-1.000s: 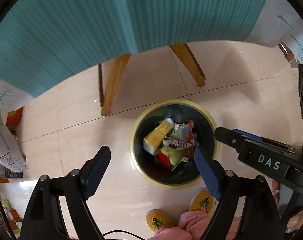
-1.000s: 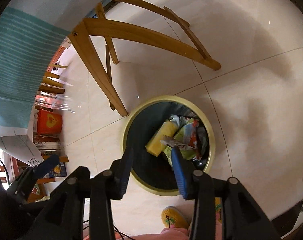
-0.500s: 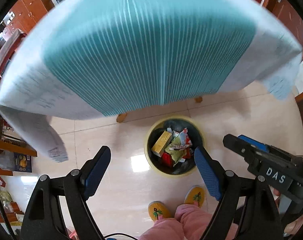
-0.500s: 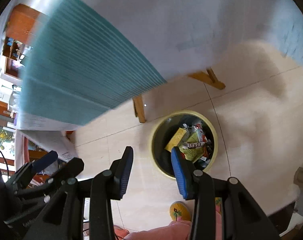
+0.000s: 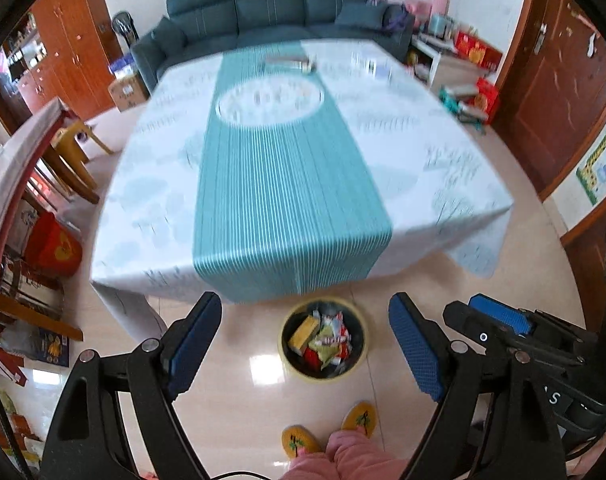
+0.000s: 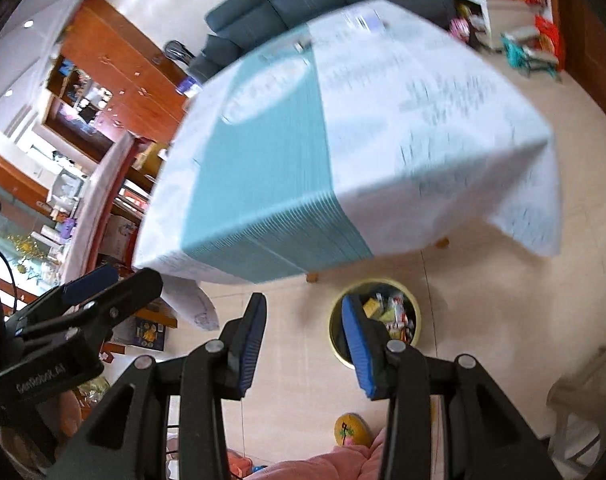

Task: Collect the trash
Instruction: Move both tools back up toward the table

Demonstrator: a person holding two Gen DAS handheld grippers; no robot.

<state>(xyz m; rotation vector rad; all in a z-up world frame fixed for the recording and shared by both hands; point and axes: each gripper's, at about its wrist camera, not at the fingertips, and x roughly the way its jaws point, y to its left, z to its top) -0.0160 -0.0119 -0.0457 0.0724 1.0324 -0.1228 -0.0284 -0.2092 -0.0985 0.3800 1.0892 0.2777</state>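
Both grippers high over the floor: left gripper (image 5: 307,344) spread wide, right gripper (image 6: 303,344) half-parted, fingers empty; trash bin (image 5: 323,374) full of wrappers.

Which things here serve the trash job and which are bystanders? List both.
Job:
- round yellow-rimmed black bin
- crumpled wrappers and yellow carton inside it
- open, empty left gripper
- open, empty right gripper

Bystanders:
- teal-striped white tablecloth
- dark blue sofa
- yellow slippers

A table (image 5: 443,152) draped in a white cloth with a teal striped runner (image 5: 287,208) is seen at twelve o'clock, a dark sofa (image 5: 271,0) behind it, wooden cabinets (image 5: 67,48) at ten o'clock.
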